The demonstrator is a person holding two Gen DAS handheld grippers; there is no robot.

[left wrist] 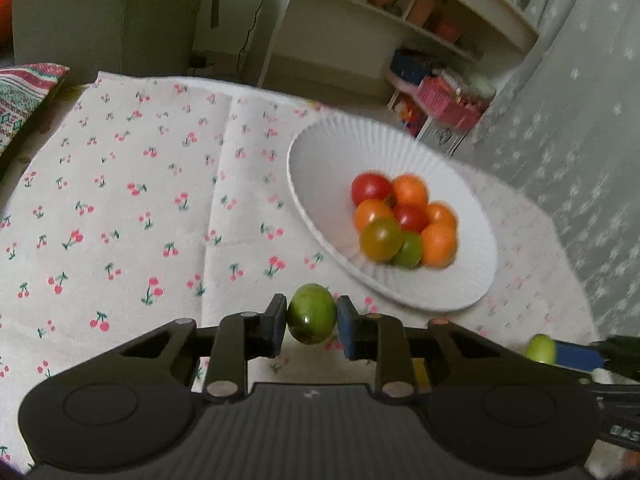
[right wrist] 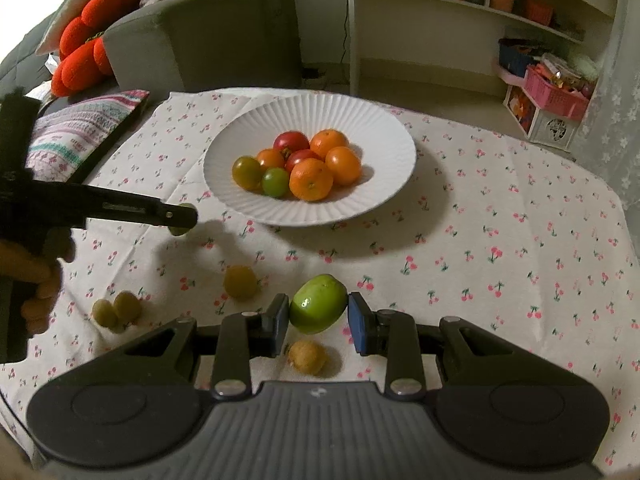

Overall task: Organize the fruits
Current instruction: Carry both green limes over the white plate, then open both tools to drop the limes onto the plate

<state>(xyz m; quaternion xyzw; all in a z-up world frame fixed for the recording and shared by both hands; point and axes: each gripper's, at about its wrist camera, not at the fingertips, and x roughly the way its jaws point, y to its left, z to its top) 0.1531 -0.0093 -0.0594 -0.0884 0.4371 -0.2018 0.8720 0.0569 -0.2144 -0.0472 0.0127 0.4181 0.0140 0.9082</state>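
My left gripper (left wrist: 312, 322) is shut on a dark green tomato (left wrist: 312, 312), held just short of the white ribbed plate (left wrist: 320, 152). Several red, orange and green fruits (left wrist: 404, 220) are piled on that plate. From the right wrist view, the left gripper (right wrist: 182, 216) hangs above the cloth left of the plate (right wrist: 312, 108), the tomato mostly hidden by its fingers. My right gripper (right wrist: 318, 314) is shut on a light green fruit (right wrist: 319, 304) above the cloth, nearer than the plate. One yellowish fruit (right wrist: 307, 356) lies under it.
A cherry-print cloth (right wrist: 480, 240) covers the table. Loose on it are a yellow fruit (right wrist: 240, 282) and two pale green ones (right wrist: 116, 312). A patterned cushion (right wrist: 80, 128) and a grey sofa sit at the far left. White shelves (right wrist: 500, 8) stand behind.
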